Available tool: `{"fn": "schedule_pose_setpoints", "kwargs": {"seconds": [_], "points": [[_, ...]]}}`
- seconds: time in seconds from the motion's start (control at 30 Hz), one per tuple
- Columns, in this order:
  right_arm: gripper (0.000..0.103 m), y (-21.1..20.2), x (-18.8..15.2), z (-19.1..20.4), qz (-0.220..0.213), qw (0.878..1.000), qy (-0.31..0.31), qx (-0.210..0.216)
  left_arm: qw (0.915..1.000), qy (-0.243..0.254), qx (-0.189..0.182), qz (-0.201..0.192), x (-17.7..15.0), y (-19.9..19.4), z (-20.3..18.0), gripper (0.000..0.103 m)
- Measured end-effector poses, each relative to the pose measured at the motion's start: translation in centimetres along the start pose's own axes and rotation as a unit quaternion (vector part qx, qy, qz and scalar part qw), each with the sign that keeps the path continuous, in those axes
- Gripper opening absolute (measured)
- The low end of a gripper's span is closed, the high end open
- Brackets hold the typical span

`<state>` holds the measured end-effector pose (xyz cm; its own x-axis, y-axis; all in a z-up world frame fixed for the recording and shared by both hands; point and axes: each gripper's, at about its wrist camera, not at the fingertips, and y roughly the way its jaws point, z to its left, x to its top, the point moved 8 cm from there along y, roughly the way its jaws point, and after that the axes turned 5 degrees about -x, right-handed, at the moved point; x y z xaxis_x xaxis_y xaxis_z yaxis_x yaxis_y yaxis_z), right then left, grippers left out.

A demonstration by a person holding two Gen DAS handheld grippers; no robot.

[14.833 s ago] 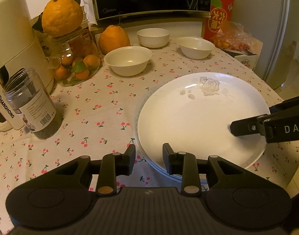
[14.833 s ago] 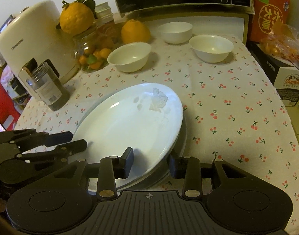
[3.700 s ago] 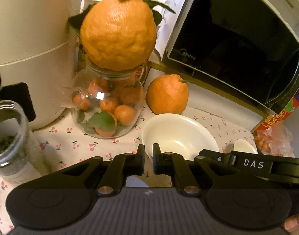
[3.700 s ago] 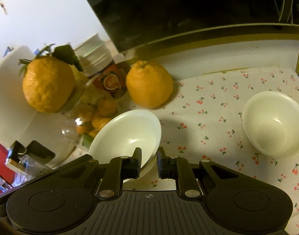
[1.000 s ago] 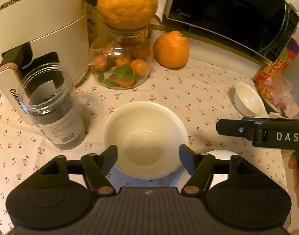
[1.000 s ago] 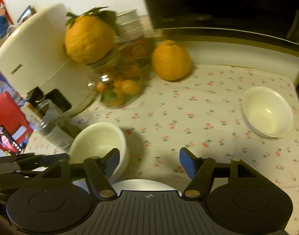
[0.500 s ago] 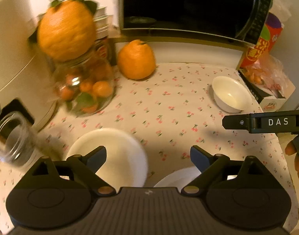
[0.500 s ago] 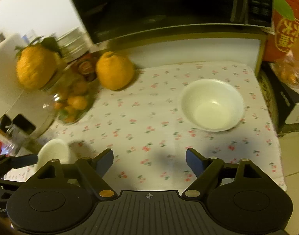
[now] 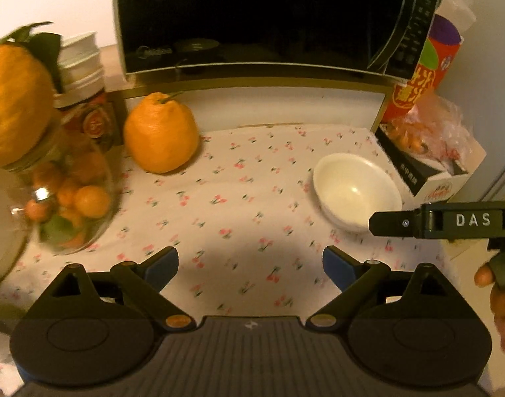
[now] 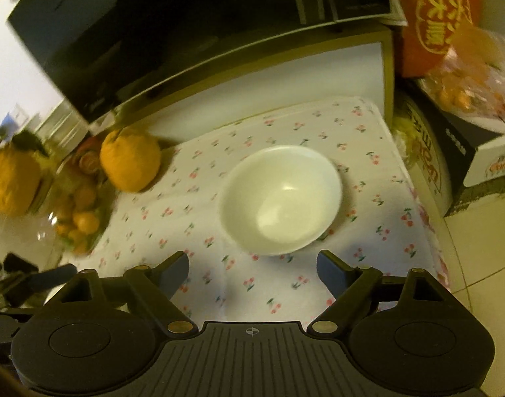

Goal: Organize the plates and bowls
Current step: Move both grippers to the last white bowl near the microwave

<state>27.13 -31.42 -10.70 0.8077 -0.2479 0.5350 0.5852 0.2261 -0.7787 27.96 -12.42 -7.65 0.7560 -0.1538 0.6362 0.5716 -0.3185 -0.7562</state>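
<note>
Left wrist view
Left hand-held gripper (image 9: 250, 266): jaws spread wide over bare tablecloth, nothing between them; only the right pair has just been opening a little further.
Bowl (image 9: 357, 192): white, upright, empty, on the table (image 9: 239, 198) ahead and to the right of the jaws, just beside a carton (image 9: 431, 168).
Right hand-held gripper (image 9: 394, 223): one dark finger reaches in from the right edge, its tip over the bowl's near rim; whether it touches cannot be told.
Hand (image 9: 498, 294): a few fingertips at the right edge.
Large orange (image 9: 161, 134): on the cloth at the back, below the microwave (image 9: 272, 16).
Glass jar (image 9: 68, 195): on the left, filled with small oranges, another big orange (image 9: 16, 106) on top.

Right wrist view
Right hand-held gripper (image 10: 252, 273): jaws spread, nothing between them, pads clear of everything.
Bowl (image 10: 280, 200): straight ahead, just beyond the fingertips, standing alone on the cherry-print cloth near the table's far right corner.
Large orange (image 10: 130, 158): left of the bowl, well apart from it.
Left hand-held gripper (image 10: 37, 279): its blurred finger shows at the lower left edge.
</note>
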Motion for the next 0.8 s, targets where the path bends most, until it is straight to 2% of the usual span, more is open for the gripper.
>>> {"fn": "schedule_pose_setpoints", "kwargs": {"seconds": [0.23,0.37,0.53,0.63,0.8], "points": [[0.086,1.4,1.6,-2.5,-0.009,0.998,0.055,0.013,0.9992,-0.036,-0.015,-0.004,1.1,3.0,-1.2,0.088],[0.086,2.2,2.3,-3.8,-0.017,0.996,0.084,0.016,0.9989,-0.04,-0.022,-0.009,1.7,4.4,-1.9,0.083],[0.085,3.3,3.2,-5.1,-0.029,0.993,0.113,0.012,0.9985,-0.043,-0.033,-0.01,2.2,5.9,-2.8,0.069],[0.076,3.9,3.5,-5.5,-0.033,0.991,0.127,0.015,0.998,-0.044,-0.043,-0.013,2.5,6.6,-3.5,0.063],[0.055,4.9,3.8,-5.9,-0.035,0.99,0.139,0.012,0.9976,-0.048,-0.049,-0.01,2.5,7.8,-4.2,0.05]]}}
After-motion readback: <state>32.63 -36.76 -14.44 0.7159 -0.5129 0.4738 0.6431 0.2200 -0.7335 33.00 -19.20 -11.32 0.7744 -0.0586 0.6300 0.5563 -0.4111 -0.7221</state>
